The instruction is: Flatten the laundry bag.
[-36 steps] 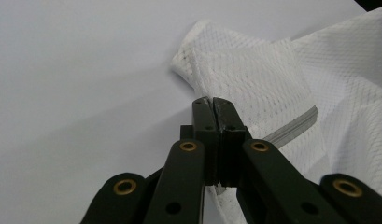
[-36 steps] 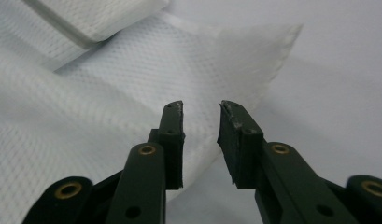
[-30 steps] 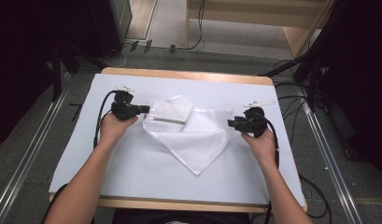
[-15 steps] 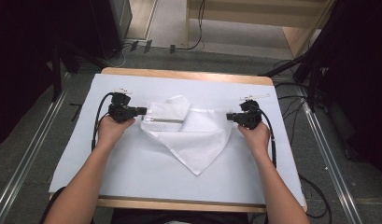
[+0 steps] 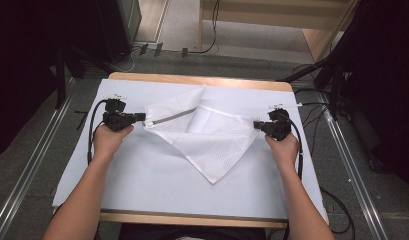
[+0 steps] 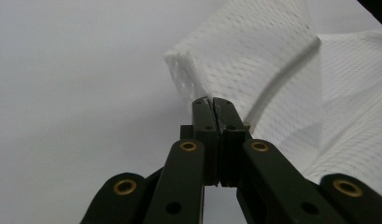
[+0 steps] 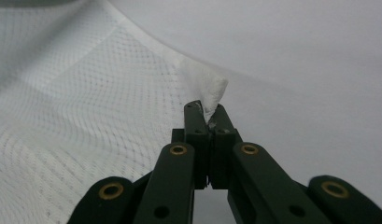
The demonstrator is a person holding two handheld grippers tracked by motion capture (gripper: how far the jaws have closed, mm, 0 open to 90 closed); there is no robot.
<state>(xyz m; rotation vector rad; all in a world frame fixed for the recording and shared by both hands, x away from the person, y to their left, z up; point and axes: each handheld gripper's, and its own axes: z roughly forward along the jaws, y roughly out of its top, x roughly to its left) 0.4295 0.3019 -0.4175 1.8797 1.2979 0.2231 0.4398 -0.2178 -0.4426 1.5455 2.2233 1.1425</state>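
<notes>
Two grippers were clamped on one white mesh laundry bag (image 5: 212,142) with a grey zip, spread across the far half of the white-covered table (image 5: 142,185). Over by the table's left edge, the left gripper (image 5: 142,118) had its jaws pressed together on the bag's left corner (image 6: 188,77). Towards the right edge, the right gripper (image 5: 257,125) pinched the opposite corner (image 7: 205,91), a tuft of mesh poking out past its closed jaws. Another corner pointed at the near edge.

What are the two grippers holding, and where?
Both pinch the white mesh bag: the left gripper its left corner, the right gripper its right corner.
</notes>
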